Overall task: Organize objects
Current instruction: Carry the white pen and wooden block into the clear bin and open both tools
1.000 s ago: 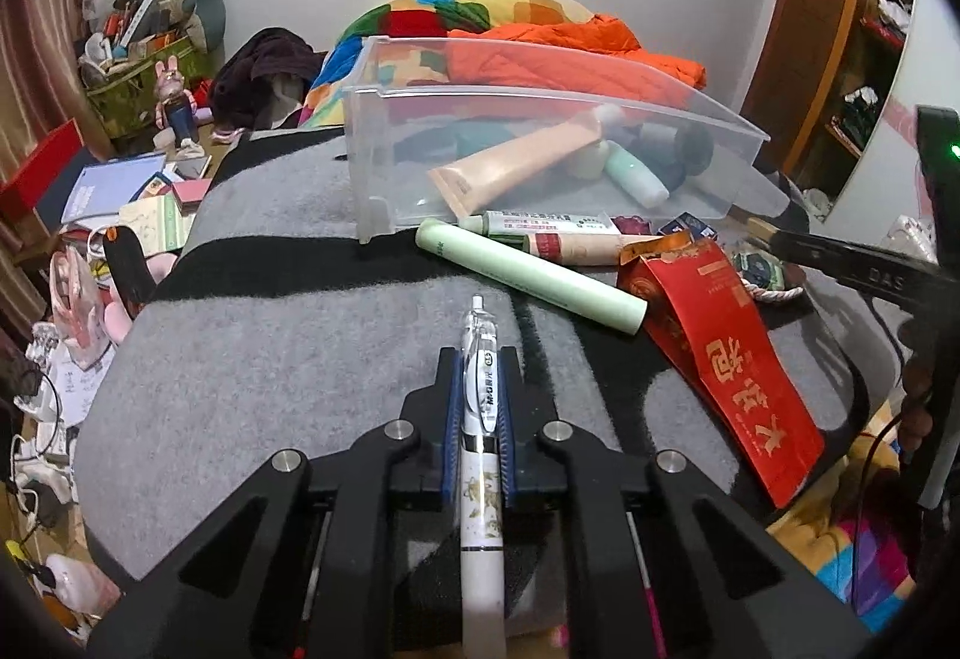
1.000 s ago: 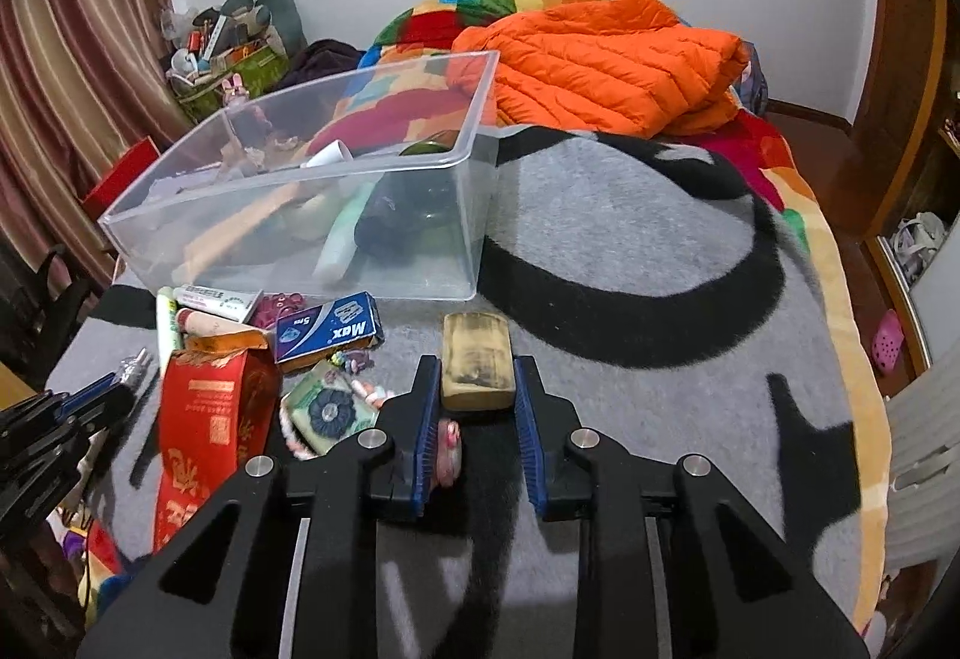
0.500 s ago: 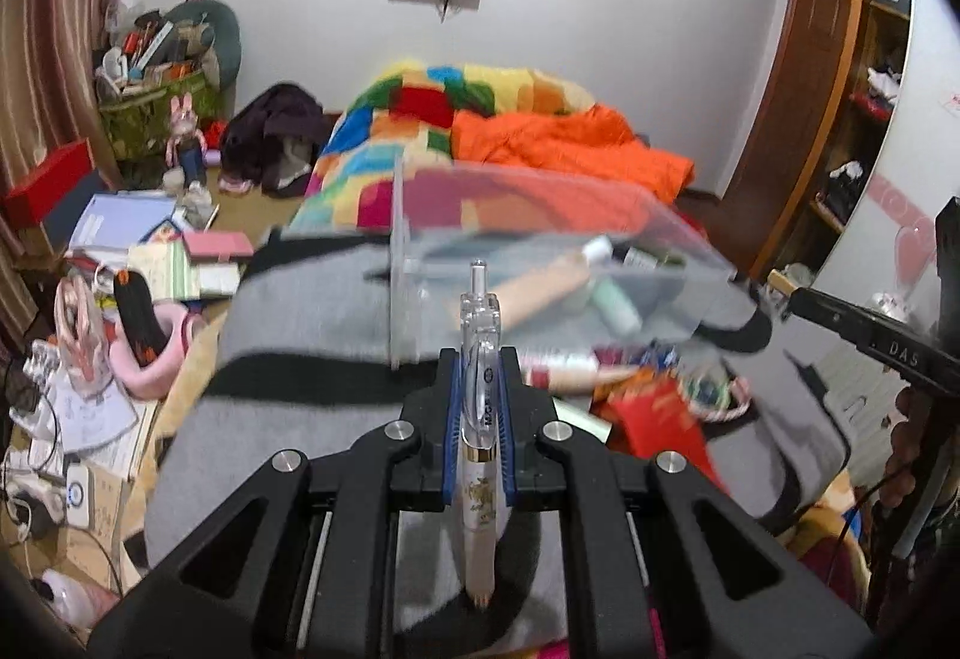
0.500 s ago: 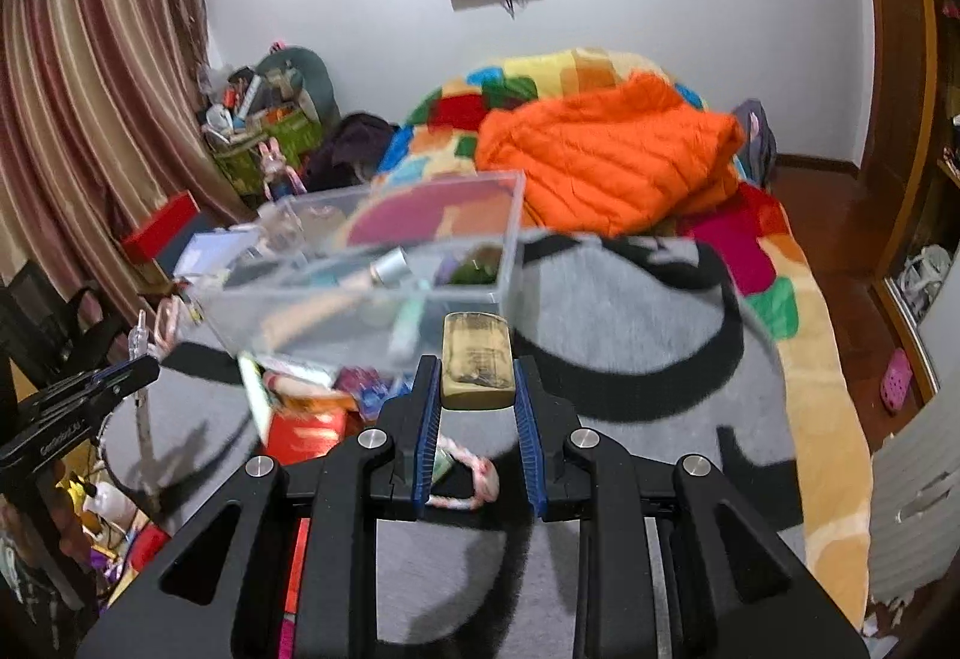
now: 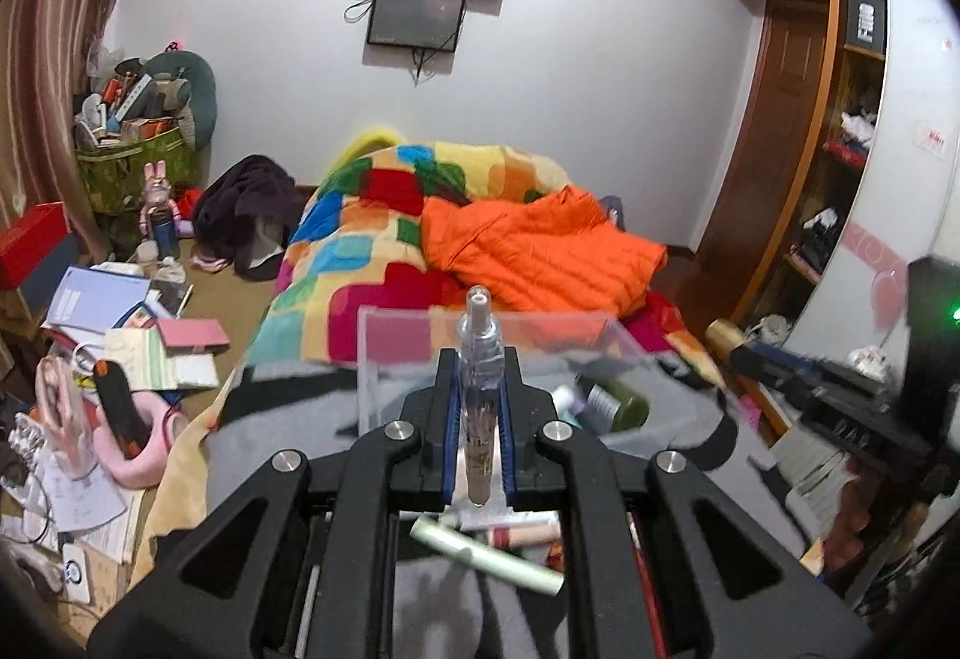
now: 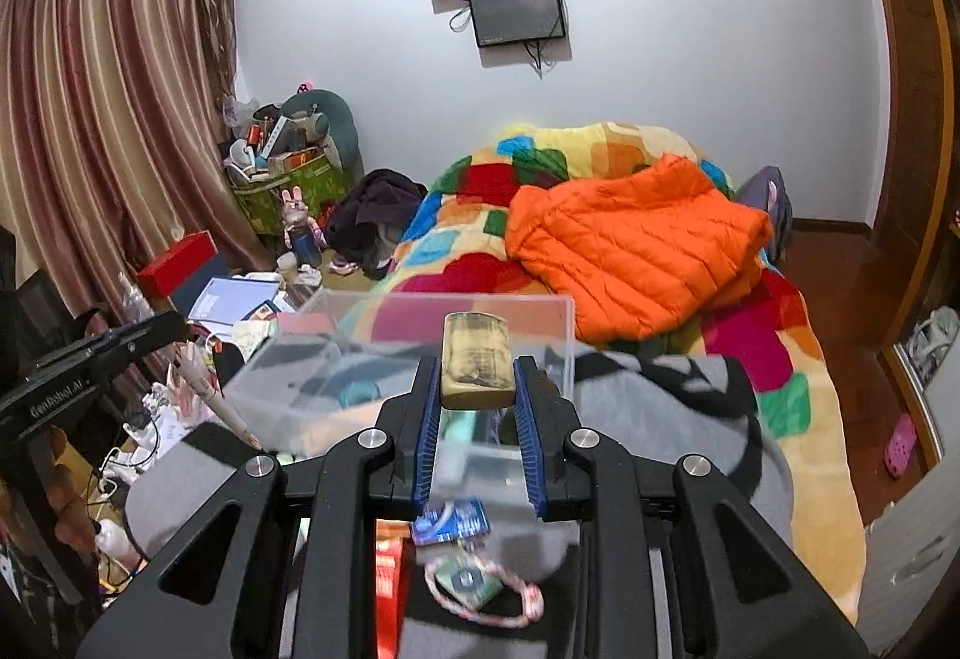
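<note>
My left gripper [image 5: 478, 359] is shut on a white pen [image 5: 478, 395] that stands upright between its blue pads, raised above the grey blanket. Behind it sits the clear plastic bin [image 5: 420, 323] holding tubes and a dark green bottle [image 5: 618, 401]. My right gripper [image 6: 477, 377] is shut on a tan rectangular block [image 6: 477, 359], lifted in front of the same clear bin [image 6: 420, 311]. The left gripper with its pen [image 6: 222, 401] shows at the left of the right wrist view. The right gripper's arm [image 5: 828, 389] shows at the right of the left wrist view.
A pale green tube [image 5: 486, 554] and a pink tube [image 5: 522, 533] lie on the blanket below the left gripper. A blue box [image 6: 453, 521], a red packet [image 6: 390, 557] and a corded trinket [image 6: 474, 587] lie below the right one. An orange jacket [image 6: 636, 245] is behind the bin; clutter [image 5: 120, 335] covers the floor at left.
Both grippers have risen off the blanket with the pen and the block still held. The views now look over the bin toward the wall, and the loose items lie lower in frame.
</note>
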A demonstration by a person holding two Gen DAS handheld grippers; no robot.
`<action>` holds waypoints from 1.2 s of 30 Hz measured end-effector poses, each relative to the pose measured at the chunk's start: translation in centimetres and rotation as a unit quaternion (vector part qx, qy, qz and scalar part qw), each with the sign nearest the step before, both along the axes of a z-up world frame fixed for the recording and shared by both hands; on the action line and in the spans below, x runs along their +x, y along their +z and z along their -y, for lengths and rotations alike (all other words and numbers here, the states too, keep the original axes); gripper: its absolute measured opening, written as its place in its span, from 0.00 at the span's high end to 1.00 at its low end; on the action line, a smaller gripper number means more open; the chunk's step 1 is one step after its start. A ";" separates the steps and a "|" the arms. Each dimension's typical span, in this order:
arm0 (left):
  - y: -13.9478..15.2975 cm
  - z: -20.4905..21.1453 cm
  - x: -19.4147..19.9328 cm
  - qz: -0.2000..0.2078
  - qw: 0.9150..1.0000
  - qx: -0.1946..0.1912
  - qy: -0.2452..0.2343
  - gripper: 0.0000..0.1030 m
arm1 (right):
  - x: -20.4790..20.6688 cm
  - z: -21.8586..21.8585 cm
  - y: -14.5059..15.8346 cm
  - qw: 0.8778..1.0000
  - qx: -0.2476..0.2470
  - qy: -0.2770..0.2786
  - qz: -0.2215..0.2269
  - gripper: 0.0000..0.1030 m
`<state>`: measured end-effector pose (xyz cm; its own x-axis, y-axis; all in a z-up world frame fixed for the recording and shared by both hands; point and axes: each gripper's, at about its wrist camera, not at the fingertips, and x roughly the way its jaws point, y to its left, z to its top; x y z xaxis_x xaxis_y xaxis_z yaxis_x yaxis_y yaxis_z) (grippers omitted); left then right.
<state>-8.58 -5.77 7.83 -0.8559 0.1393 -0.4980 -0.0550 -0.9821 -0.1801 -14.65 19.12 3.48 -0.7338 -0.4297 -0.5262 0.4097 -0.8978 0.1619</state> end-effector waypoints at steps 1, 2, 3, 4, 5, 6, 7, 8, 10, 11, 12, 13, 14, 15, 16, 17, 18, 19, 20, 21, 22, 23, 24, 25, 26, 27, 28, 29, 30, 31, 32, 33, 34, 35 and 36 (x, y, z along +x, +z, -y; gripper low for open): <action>0.4 0.0 -0.4 -0.003 1.000 -0.001 0.002 0.90 | -0.4 0.2 0.1 1.000 -0.001 0.000 0.000 0.79; 0.9 -0.1 -0.7 -0.008 1.000 -0.004 0.004 0.90 | -0.6 0.3 0.1 1.000 -0.002 0.001 0.001 0.79; 1.3 -0.1 -1.1 -0.012 1.000 -0.006 0.007 0.90 | -0.9 0.5 0.2 1.000 -0.004 0.004 0.002 0.79; 1.5 -0.1 -1.4 -0.014 1.000 -0.005 0.008 0.90 | -1.4 0.8 0.0 1.000 -0.005 0.005 0.005 0.79; 1.7 -0.1 -1.9 -0.014 1.000 -0.004 0.008 0.90 | -1.7 1.0 -0.1 1.000 -0.003 0.005 0.006 0.79; 1.7 -0.1 -2.5 -0.012 1.000 -0.003 0.010 0.90 | -2.1 1.4 -0.3 1.000 0.002 0.004 0.009 0.79; 1.6 -0.1 -3.0 -0.008 1.000 -0.002 0.011 0.90 | -2.6 1.7 -0.7 1.000 0.008 0.004 0.013 0.79; 1.4 -0.1 -3.6 -0.002 1.000 0.001 0.009 0.90 | -3.0 2.0 -1.0 1.000 0.012 0.005 0.018 0.79; 0.4 -0.1 -4.8 0.017 1.000 0.016 0.000 0.90 | -4.1 2.7 -2.1 0.999 0.022 0.010 0.033 0.79; -0.2 -0.1 -5.3 0.027 0.999 0.024 -0.007 0.90 | -4.5 3.0 -2.6 0.999 0.027 0.012 0.040 0.79; -0.9 -0.2 -5.9 0.038 0.999 0.031 -0.013 0.90 | -5.0 3.3 -3.2 0.998 0.032 0.013 0.048 0.79; -1.5 -0.3 -6.4 0.046 0.998 0.033 -0.015 0.90 | -5.5 3.6 -3.9 0.998 0.037 0.014 0.057 0.79; -2.1 -0.6 -6.9 0.054 0.998 0.033 -0.016 0.90 | -5.7 3.7 -4.5 0.997 0.040 0.016 0.063 0.79; -2.7 -0.8 -7.3 0.062 0.997 0.035 -0.018 0.90 | -6.1 3.9 -5.0 0.996 0.044 0.018 0.069 0.79; -3.2 -0.9 -7.7 0.069 0.997 0.039 -0.021 0.90 | -6.4 4.1 -5.5 0.996 0.048 0.018 0.075 0.79; -3.8 -1.0 -8.0 0.077 0.996 0.044 -0.024 0.90 | -6.6 4.3 -5.9 0.995 0.050 0.018 0.079 0.79; -4.3 -1.1 -8.4 0.085 0.995 0.046 -0.025 0.90 | -6.8 4.4 -6.3 0.995 0.053 0.020 0.084 0.79; -4.7 -1.2 -8.7 0.091 0.995 0.044 -0.024 0.90 | -6.9 4.5 -6.6 0.994 0.056 0.021 0.087 0.79; -5.1 -1.4 -9.1 0.096 0.994 0.039 -0.021 0.90 | -7.0 4.5 -6.8 0.994 0.058 0.022 0.088 0.79; -5.5 -1.5 -9.3 0.101 0.994 0.033 -0.018 0.90 | -7.1 4.6 -7.0 0.994 0.064 0.025 0.089 0.79; -5.7 -1.6 -9.3 0.104 0.994 0.028 -0.014 0.89 | -7.0 4.8 -7.1 0.993 0.069 0.025 0.088 0.79; -6.0 -1.6 -9.4 0.107 0.994 0.025 -0.012 0.88 | -7.0 4.8 -7.2 0.993 0.073 0.025 0.086 0.79; -6.2 -1.6 -9.4 0.111 0.993 0.026 -0.014 0.85 | -6.9 4.9 -7.2 0.993 0.080 0.024 0.083 0.79; -6.4 -1.5 -9.4 0.114 0.993 0.028 -0.016 0.82 | -6.9 5.0 -7.3 0.993 0.086 0.023 0.082 0.78; -6.5 -1.5 -9.3 0.116 0.993 0.028 -0.015 0.80 | -6.9 5.0 -7.3 0.992 0.090 0.023 0.083 0.78; -6.5 -1.5 -9.0 0.115 0.993 0.024 -0.013 0.76 | -6.8 5.1 -7.3 0.992 0.091 0.024 0.083 0.78; -6.5 -1.5 -8.8 0.113 0.993 0.019 -0.011 0.71 | -6.8 5.0 -7.3 0.992 0.091 0.026 0.086 0.78; -6.5 -1.5 -8.5 0.110 0.994 0.010 -0.008 0.68 | -6.7 4.9 -7.3 0.992 0.090 0.028 0.088 0.78; -6.4 -1.5 -8.3 0.107 0.994 0.006 -0.006 0.63 | -6.6 4.7 -7.1 0.992 0.087 0.029 0.088 0.78; -6.3 -1.5 -8.0 0.104 0.995 0.002 -0.005 0.57 | -6.4 4.7 -7.0 0.992 0.086 0.030 0.088 0.77; -6.1 -1.6 -7.6 0.101 0.995 -0.001 -0.006 0.54 | -6.3 4.6 -6.8 0.992 0.085 0.030 0.087 0.76; -5.9 -1.7 -7.2 0.097 0.995 -0.005 -0.006 0.49 | -6.1 4.4 -6.5 0.992 0.086 0.029 0.085 0.73; -5.7 -1.8 -6.7 0.092 0.996 -0.009 -0.004 0.43 | -5.7 4.3 -6.1 0.993 0.086 0.028 0.078 0.71; -5.6 -1.9 -6.3 0.088 0.996 -0.012 -0.003 0.40 | -5.3 4.1 -5.8 0.993 0.085 0.028 0.073 0.70; -5.4 -2.0 -5.8 0.083 0.996 -0.018 -0.002 0.37 | -4.9 3.9 -5.4 0.994 0.084 0.028 0.067 0.67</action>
